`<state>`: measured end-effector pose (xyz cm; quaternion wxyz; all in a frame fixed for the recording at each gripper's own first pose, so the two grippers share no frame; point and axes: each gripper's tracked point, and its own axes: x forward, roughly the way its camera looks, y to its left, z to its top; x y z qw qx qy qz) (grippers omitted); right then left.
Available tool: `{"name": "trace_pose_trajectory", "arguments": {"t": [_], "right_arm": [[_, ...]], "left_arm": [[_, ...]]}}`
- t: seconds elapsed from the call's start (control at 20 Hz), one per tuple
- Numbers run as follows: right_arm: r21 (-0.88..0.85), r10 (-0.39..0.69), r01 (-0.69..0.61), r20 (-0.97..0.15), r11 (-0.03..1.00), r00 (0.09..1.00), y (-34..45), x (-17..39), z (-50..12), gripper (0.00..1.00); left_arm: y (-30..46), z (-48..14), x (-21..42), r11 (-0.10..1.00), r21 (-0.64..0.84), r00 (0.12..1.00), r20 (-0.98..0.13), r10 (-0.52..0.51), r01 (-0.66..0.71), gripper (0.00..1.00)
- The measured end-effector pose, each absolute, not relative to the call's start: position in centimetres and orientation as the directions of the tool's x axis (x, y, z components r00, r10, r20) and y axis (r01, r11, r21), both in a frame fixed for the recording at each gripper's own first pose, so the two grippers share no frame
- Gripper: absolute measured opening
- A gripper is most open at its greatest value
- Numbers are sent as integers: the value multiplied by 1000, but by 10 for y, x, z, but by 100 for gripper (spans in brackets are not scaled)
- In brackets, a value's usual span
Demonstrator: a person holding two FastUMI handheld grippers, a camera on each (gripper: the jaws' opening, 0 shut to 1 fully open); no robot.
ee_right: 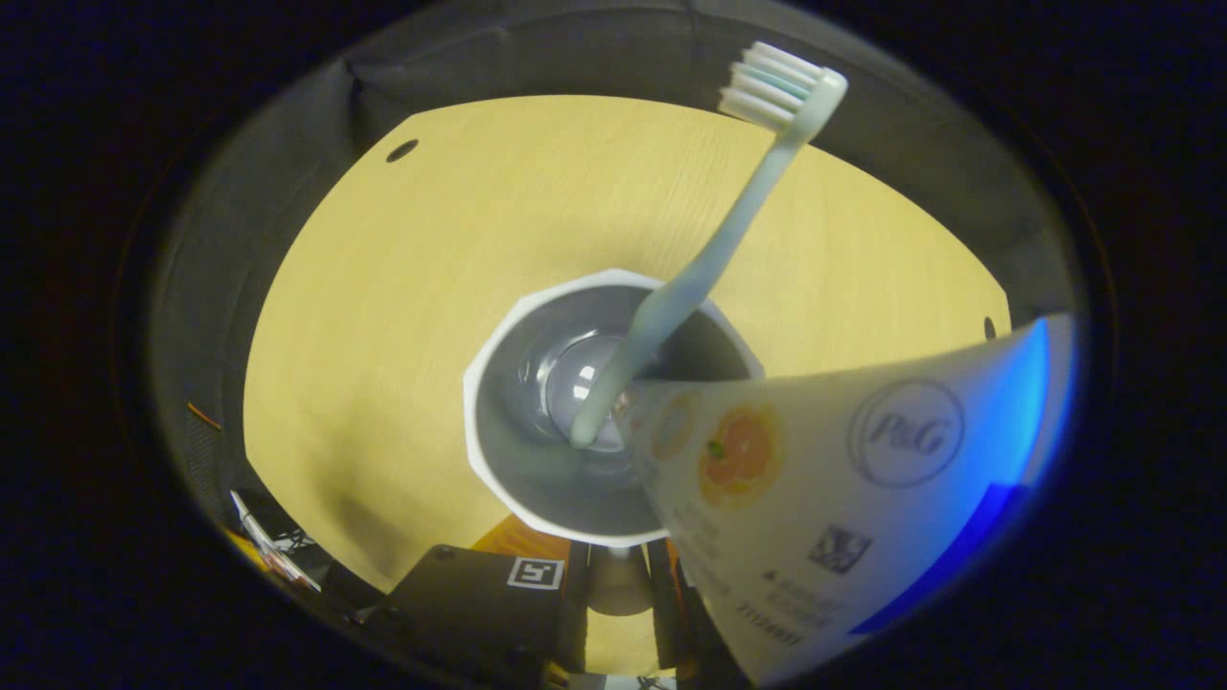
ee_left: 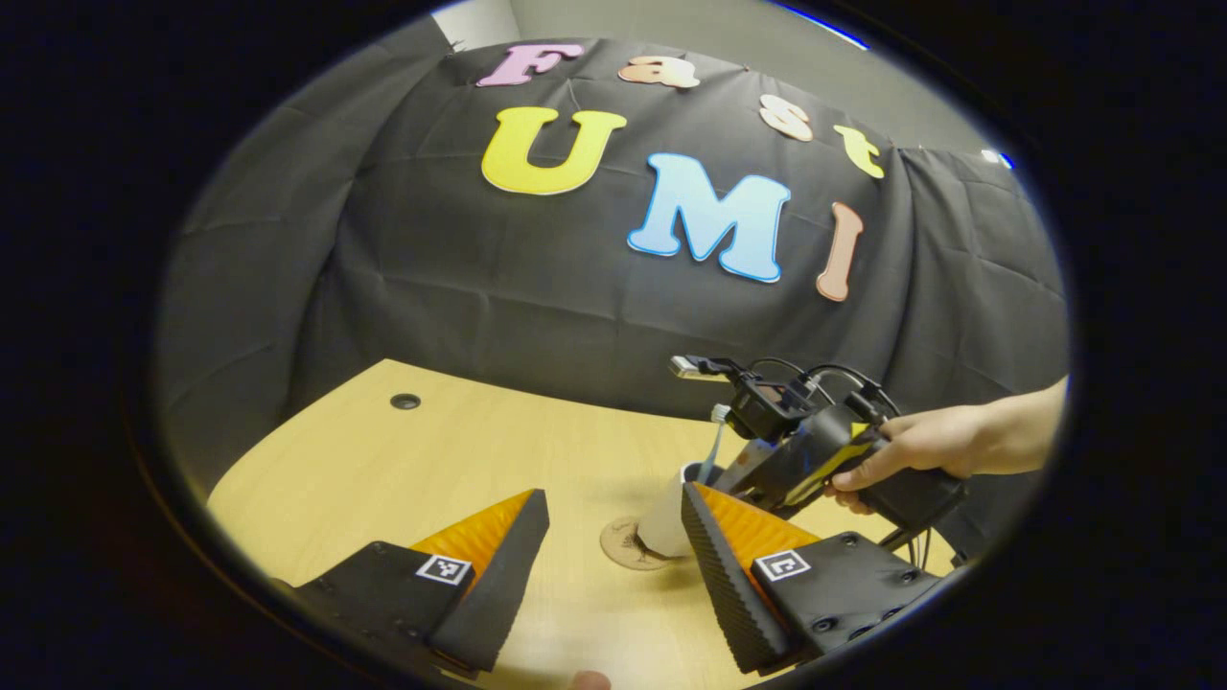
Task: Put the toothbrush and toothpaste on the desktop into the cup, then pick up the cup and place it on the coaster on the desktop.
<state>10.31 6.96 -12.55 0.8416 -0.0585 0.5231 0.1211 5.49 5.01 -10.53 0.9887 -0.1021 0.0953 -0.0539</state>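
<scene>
A white cup (ee_right: 537, 479) is seen from above in the right gripper view, with a pale green toothbrush (ee_right: 709, 259) standing in it, head up. A white and blue toothpaste tube (ee_right: 824, 470) leans out of the cup toward the camera. My right gripper (ee_right: 618, 575) has its fingers close together on a grey part of the cup's near side. In the left gripper view the cup (ee_left: 663, 522) stands over the right part of a round brown coaster (ee_left: 623, 546), and the right gripper (ee_left: 767, 465), held by a hand (ee_left: 911, 450), reaches down to it. My left gripper (ee_left: 612, 494) is open and holds nothing.
The light wooden desktop (ee_left: 403, 470) has a small dark cable hole (ee_left: 405, 401) at its far left. Black cloth walls rise close behind the desk's far edge. Cables hang from the right gripper's body.
</scene>
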Motion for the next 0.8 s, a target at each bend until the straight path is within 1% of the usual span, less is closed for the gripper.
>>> {"name": "trace_pose_trajectory", "arguments": {"t": [0.25, 0.5, 0.55, 0.6, 0.8], "right_arm": [[-6, 113, -268, -898, 963, 426, 72, 100, -124, 25], [-41, 69, -255, -911, 966, 407, 78, 104, -132, 25], [-37, 75, -256, -908, 966, 412, 77, 105, -128, 24], [-37, 74, -253, -906, 967, 417, 74, 104, -126, 30], [-41, 70, -248, -904, 968, 421, 70, 101, -118, 31]], "left_arm": [[54, -101, 45, 974, -210, 976, -178, -127, 89, 92], [63, -98, 39, 974, -209, 977, -173, -128, 91, 92], [65, -98, 38, 974, -209, 977, -171, -127, 90, 92], [68, -100, 38, 973, -211, 977, -170, -128, 91, 92], [69, -102, 38, 971, -221, 977, -169, -133, 94, 92]]}}
